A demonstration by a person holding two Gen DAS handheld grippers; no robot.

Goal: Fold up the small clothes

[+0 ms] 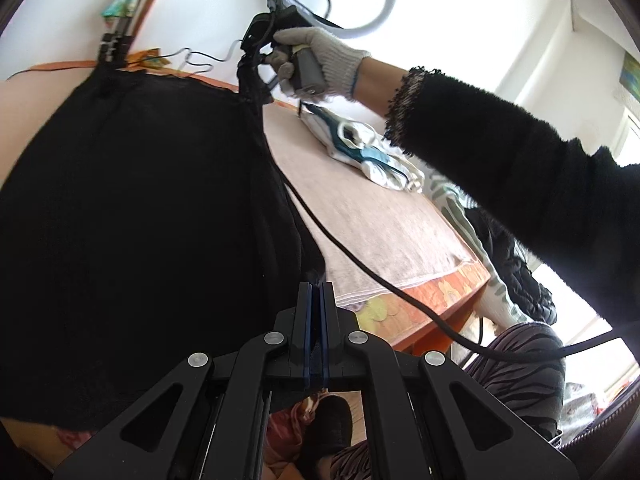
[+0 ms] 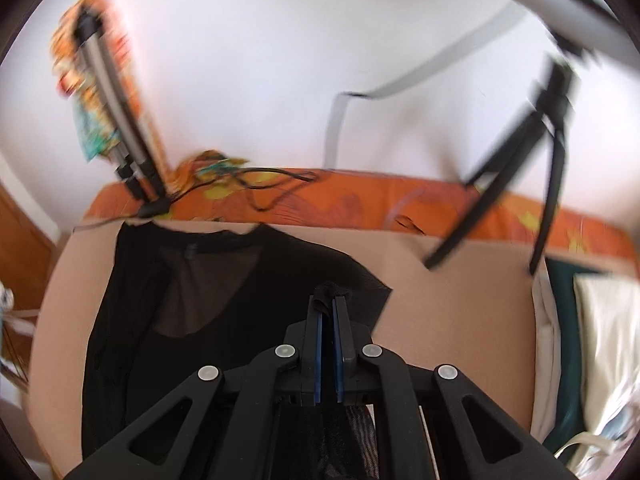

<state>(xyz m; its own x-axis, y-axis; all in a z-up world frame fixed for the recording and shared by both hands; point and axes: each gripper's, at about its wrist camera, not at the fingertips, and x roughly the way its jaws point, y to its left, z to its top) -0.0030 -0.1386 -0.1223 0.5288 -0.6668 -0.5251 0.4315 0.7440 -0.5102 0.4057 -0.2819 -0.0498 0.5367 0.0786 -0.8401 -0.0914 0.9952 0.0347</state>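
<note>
Garment (image 1: 140, 220) beside white clothes (image 1: 372, 152).

Support surface: a bed or table (which one cannot be told) under an orange floral cover (image 2: 400, 204), overlaid by a beige towel (image 1: 384, 216). On the towel, a black garment (image 2: 168, 320) lies at lower left of the right wrist view. A folded white and teal garment (image 1: 372, 152) lies at centre right of the left wrist view. Thin black cables (image 2: 256, 184) rest on the orange border.
</note>
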